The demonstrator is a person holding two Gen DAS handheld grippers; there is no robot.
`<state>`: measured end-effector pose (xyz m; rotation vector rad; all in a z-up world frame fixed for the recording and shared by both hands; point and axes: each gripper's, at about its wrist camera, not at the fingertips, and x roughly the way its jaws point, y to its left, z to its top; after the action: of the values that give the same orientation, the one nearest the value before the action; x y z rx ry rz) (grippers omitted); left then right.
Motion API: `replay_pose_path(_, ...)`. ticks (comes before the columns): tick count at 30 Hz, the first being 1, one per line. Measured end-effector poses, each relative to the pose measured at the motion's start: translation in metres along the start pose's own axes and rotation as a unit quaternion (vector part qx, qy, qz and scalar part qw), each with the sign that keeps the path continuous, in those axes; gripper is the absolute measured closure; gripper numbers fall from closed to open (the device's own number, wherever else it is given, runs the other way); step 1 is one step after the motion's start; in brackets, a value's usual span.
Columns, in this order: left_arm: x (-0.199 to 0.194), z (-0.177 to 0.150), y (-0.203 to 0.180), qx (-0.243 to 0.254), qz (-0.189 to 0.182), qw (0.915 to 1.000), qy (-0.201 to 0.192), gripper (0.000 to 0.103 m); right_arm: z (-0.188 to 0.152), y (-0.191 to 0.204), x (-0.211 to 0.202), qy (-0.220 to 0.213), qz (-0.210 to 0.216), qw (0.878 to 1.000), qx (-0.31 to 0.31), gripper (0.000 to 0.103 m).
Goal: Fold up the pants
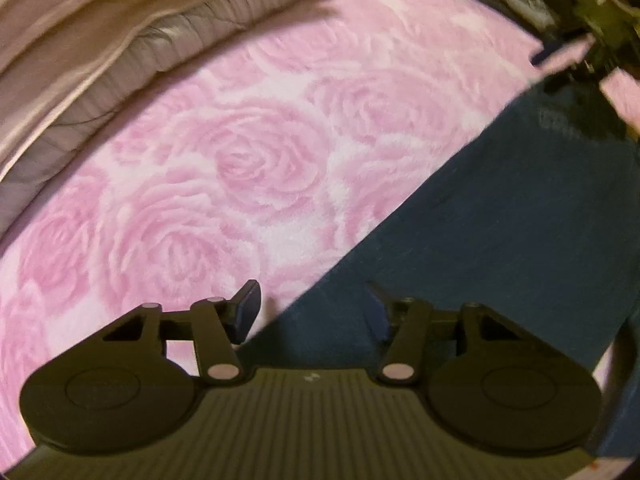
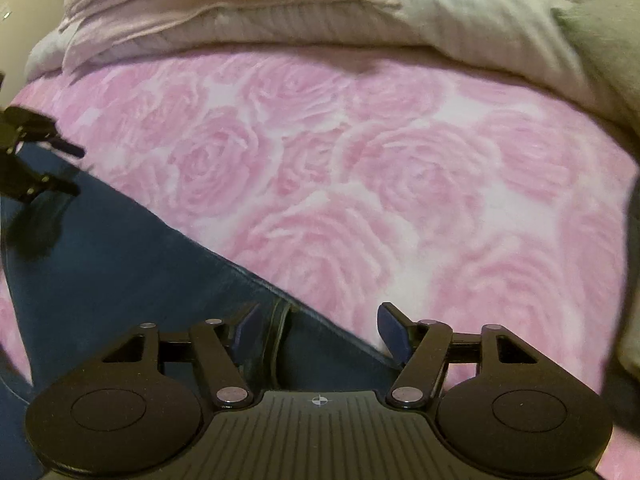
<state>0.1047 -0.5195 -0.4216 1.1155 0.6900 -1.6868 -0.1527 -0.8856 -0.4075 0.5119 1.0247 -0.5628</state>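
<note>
Your work surface is a bed covered by a plush pink blanket with a raised rose pattern (image 2: 400, 184), soft and deep-piled, so anything laid on it will sink slightly and drag rather than slide. Nearest you, the dark blue denim pants (image 1: 500, 220) lie flat across that blanket as one long straight-edged panel, stiff-looking cloth with a stitched seam or hem showing close under your right tool. Your left gripper (image 1: 312, 312) sits low at one end of the panel with its jaws spread wide and nothing between them; one blue-padded finger is over pink pile, the other over denim, so you straddle the edge. Your right gripper (image 2: 320, 332) is likewise spread wide and empty, straddling the same kind of border at the other end, with the seam ridge between its fingers. That paired placement reads as lining up to pinch two points of one edge and carry it over. Whether the pads touch the cloth can't be told through the blur. Farther off, a heap of pale pink and grey striped bedding (image 2: 248, 20) is bunched along the far side, clear of your folding area.
</note>
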Motion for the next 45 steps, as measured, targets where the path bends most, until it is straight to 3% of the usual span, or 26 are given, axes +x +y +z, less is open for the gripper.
replay_pose_path(2,0.010,0.001,0.008,0.015,-0.014,0.9996,0.018,0.058,0.005,-0.005,0.013,0.023,0.009,1.000,-0.003,0.042)
replay_pose_path(5,0.018,0.000,0.018,0.022,-0.039,0.9984,0.033,0.060,0.005,-0.008,0.027,0.049,0.027,0.998,-0.010,0.055)
replay_pose_path(7,0.019,-0.001,0.019,0.026,-0.051,0.9977,0.036,0.067,0.003,-0.006,0.026,0.048,0.031,0.998,-0.015,0.069)
replay_pose_path(8,0.020,-0.001,0.017,0.031,-0.055,0.9973,0.037,0.071,0.003,-0.005,0.025,0.050,0.037,0.998,-0.011,0.081)
replay_pose_path(9,0.019,0.000,0.014,0.039,-0.059,0.9968,0.038,0.080,0.003,-0.003,0.024,0.051,0.036,0.998,-0.008,0.092)
replay_pose_path(10,0.018,0.000,0.009,0.049,-0.059,0.9963,0.037,0.090,0.001,0.002,0.021,0.051,0.025,0.998,-0.013,0.097)
replay_pose_path(11,0.017,0.000,0.004,0.061,-0.052,0.9962,0.037,0.093,-0.001,0.009,0.017,0.049,0.011,0.998,-0.024,0.103)
replay_pose_path(13,0.010,-0.003,-0.012,0.091,-0.017,0.9952,0.032,0.100,-0.007,0.026,0.001,0.024,-0.023,0.999,-0.035,0.103)
replay_pose_path(15,-0.009,-0.010,-0.026,0.091,0.013,0.9957,0.013,0.101,-0.012,0.052,-0.021,-0.008,-0.067,0.996,-0.060,0.103)
replay_pose_path(20,-0.096,-0.040,-0.059,0.008,0.077,0.9945,-0.070,0.101,-0.037,0.149,-0.097,-0.099,-0.189,0.969,-0.125,0.103)
replay_pose_path(24,-0.172,-0.081,-0.109,-0.037,0.090,0.9896,-0.106,0.101,-0.075,0.225,-0.156,-0.130,-0.222,0.958,-0.126,0.103)
replay_pose_path(28,-0.214,-0.135,-0.170,-0.084,0.068,0.9906,-0.084,0.101,-0.122,0.293,-0.186,-0.081,-0.217,0.967,-0.108,0.103)
replay_pose_path(31,-0.208,-0.176,-0.206,-0.134,0.036,0.9900,-0.026,0.100,-0.160,0.325,-0.179,-0.011,-0.193,0.979,-0.066,0.103)
replay_pose_path(34,-0.181,-0.212,-0.229,-0.187,-0.004,0.9816,0.036,0.093,-0.195,0.333,-0.150,0.091,-0.176,0.980,-0.006,0.091)
replay_pose_path(36,-0.169,-0.227,-0.235,-0.232,-0.014,0.9709,0.059,0.093,-0.210,0.322,-0.145,0.101,-0.180,0.975,0.078,0.081)
replay_pose_path(38,-0.167,-0.237,-0.234,-0.279,-0.017,0.9586,0.055,0.093,-0.219,0.299,-0.157,0.063,-0.171,0.961,0.207,0.067)
replay_pose_path(39,-0.169,-0.240,-0.232,-0.300,-0.016,0.9525,0.047,0.091,-0.225,0.287,-0.168,0.026,-0.166,0.946,0.278,0.062)
replay_pose_path(40,-0.171,-0.243,-0.229,-0.322,-0.014,0.9459,0.039,0.088,-0.233,0.275,-0.180,-0.015,-0.160,0.924,0.348,0.061)
replay_pose_path(42,-0.177,-0.254,-0.226,-0.370,-0.005,0.9289,0.024,0.087,-0.255,0.250,-0.199,-0.092,-0.135,0.865,0.474,0.061)
replay_pose_path(44,-0.181,-0.262,-0.221,-0.413,0.003,0.9105,0.009,0.087,-0.281,0.231,-0.208,-0.150,-0.108,0.801,0.570,0.061)
replay_pose_path(45,-0.184,-0.267,-0.219,-0.441,0.005,0.8976,-0.001,0.086,-0.291,0.224,-0.208,-0.164,-0.101,0.777,0.599,0.061)
